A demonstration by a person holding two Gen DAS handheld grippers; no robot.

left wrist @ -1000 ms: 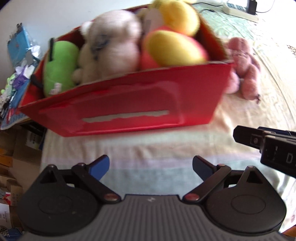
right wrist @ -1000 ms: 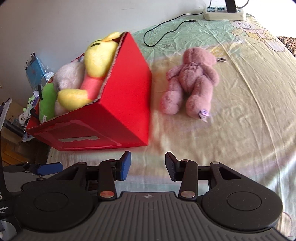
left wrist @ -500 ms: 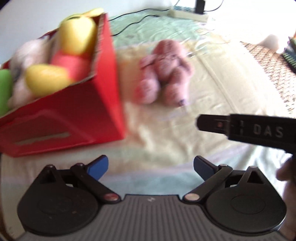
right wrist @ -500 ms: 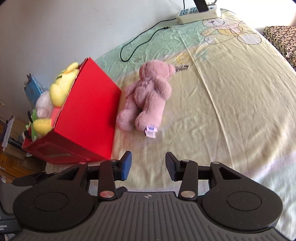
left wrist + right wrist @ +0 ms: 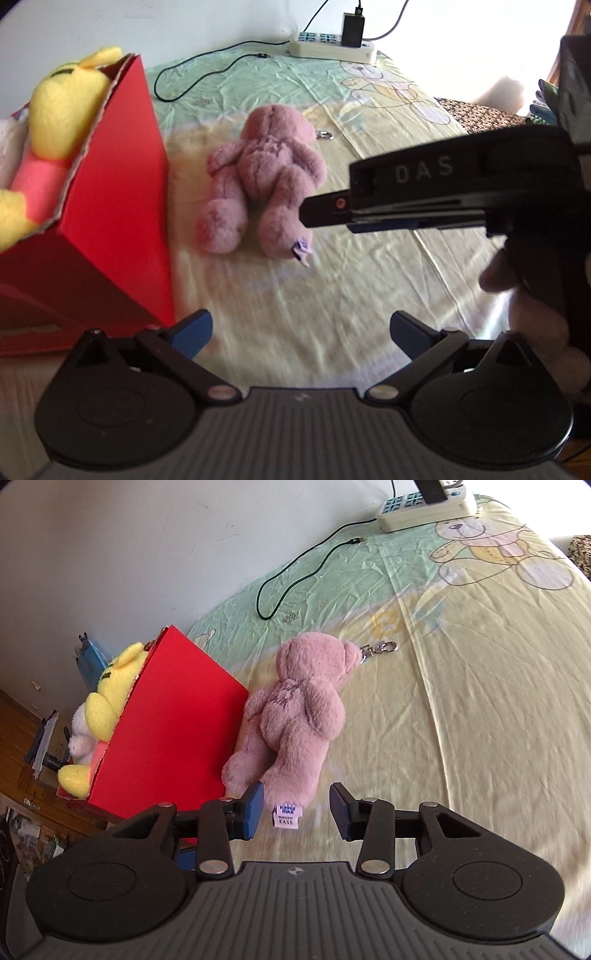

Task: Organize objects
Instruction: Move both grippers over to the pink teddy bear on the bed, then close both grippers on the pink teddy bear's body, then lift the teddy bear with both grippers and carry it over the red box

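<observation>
The pink bear (image 5: 295, 716) lies face down on the bed (image 5: 480, 701), just beside the red box (image 5: 173, 723) that already holds a yellow plush (image 5: 110, 686); the right tongs (image 5: 297, 806) are spread wide and empty with the bear's near leg between their tips, while the left tongs (image 5: 301, 332) hang back, also spread and empty. To do the pick well, I would push further in so the pads close over the thick of the leg or the body rather than the sewn tag (image 5: 287, 815), then lift clear of the box wall. The tag's last line looks like "KASE", the lines above too small to read, and "DAS" shows on the side of the right tool in the left view.
</observation>
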